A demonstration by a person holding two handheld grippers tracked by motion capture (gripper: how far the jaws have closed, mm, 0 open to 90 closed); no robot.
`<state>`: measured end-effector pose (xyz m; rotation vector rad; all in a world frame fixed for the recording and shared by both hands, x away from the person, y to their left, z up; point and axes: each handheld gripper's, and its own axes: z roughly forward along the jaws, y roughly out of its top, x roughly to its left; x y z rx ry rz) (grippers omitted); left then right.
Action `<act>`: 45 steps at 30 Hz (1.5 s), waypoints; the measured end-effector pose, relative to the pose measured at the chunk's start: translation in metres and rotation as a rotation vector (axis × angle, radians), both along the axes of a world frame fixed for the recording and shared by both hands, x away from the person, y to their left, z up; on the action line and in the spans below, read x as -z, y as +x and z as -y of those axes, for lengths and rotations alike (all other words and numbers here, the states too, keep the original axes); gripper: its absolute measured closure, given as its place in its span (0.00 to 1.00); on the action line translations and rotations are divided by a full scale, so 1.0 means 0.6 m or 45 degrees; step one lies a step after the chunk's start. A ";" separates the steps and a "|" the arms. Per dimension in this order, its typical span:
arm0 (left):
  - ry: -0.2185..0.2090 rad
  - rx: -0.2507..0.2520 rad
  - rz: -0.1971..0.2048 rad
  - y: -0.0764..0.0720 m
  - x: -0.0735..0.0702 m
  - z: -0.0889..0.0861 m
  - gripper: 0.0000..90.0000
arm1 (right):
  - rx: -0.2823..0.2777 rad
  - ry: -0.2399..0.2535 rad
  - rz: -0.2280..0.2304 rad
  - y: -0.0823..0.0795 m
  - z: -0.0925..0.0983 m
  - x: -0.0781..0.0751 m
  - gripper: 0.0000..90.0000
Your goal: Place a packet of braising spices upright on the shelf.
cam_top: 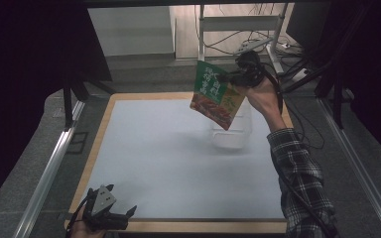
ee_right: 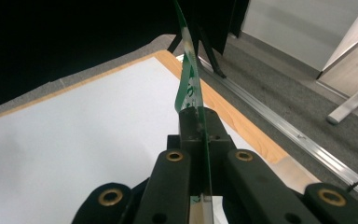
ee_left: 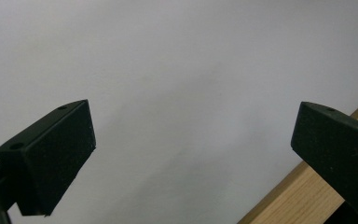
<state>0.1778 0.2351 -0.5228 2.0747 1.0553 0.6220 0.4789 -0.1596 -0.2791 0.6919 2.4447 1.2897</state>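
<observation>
A green and red food packet (cam_top: 215, 94) hangs in the air over the far right of the table, above a clear plastic container (cam_top: 231, 131). My right gripper (cam_top: 230, 77) is shut on the packet's top right edge. In the right gripper view the packet (ee_right: 188, 79) runs edge-on between the closed jaws. My left gripper (cam_top: 121, 210) rests at the table's near left edge with its jaws wide apart. Its black fingers (ee_left: 51, 158) frame bare white surface in the left gripper view.
The white mat (cam_top: 168, 158) covers a table with a wooden rim (cam_top: 203, 226). Metal rails (cam_top: 49, 163) run along both sides on grey floor. A desk frame and cables (cam_top: 258, 44) stand beyond the far edge.
</observation>
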 end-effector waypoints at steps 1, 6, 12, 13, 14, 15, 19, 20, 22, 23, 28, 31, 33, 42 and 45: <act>-0.003 -0.004 0.001 0.000 0.000 -0.001 0.00 | -0.001 -0.006 -0.003 -0.001 0.005 0.002 0.99; -0.003 -0.008 0.006 -0.001 0.000 0.000 0.00 | 0.011 -0.016 -0.025 -0.006 0.024 0.008 0.99; -0.003 -0.008 0.004 -0.001 0.000 0.000 0.00 | 0.018 -0.034 -0.053 -0.014 0.046 0.015 0.99; -0.003 -0.007 0.004 -0.001 0.000 0.000 0.00 | 0.026 -0.042 -0.061 -0.015 0.050 0.016 0.99; -0.001 -0.006 0.003 -0.001 0.000 0.000 0.00 | 0.029 -0.046 -0.062 -0.015 0.054 0.018 0.99; 0.001 -0.005 0.002 -0.001 0.000 0.000 0.00 | 0.033 -0.053 -0.068 -0.016 0.058 0.020 0.99; 0.002 -0.005 0.002 -0.001 0.000 0.000 0.00 | 0.049 -0.048 -0.095 -0.016 0.075 0.030 0.99; 0.002 -0.005 0.002 -0.001 0.000 0.000 0.00 | 0.056 -0.045 -0.106 -0.016 0.080 0.034 0.99; 0.004 -0.004 0.001 -0.001 0.000 0.000 0.00 | 0.070 -0.041 -0.116 -0.015 0.086 0.039 0.99; 0.004 -0.004 0.001 -0.001 0.000 0.000 0.00 | 0.072 -0.039 -0.121 -0.014 0.089 0.042 0.99; 0.007 0.000 0.000 -0.001 0.000 0.001 0.00 | 0.085 -0.051 -0.155 -0.008 0.092 0.060 0.99; 0.003 0.000 0.002 -0.001 0.000 0.001 0.00 | 0.092 -0.052 -0.157 -0.005 0.090 0.067 0.99; 0.002 0.000 0.003 -0.001 0.000 0.000 0.00 | 0.104 -0.052 -0.167 -0.002 0.091 0.072 0.99; 0.001 -0.005 0.005 -0.001 0.000 0.000 0.00 | 0.111 -0.081 -0.204 0.006 0.084 0.096 0.99; 0.002 -0.002 0.004 -0.001 0.000 0.000 0.00 | 0.104 -0.068 -0.205 0.008 0.080 0.104 0.99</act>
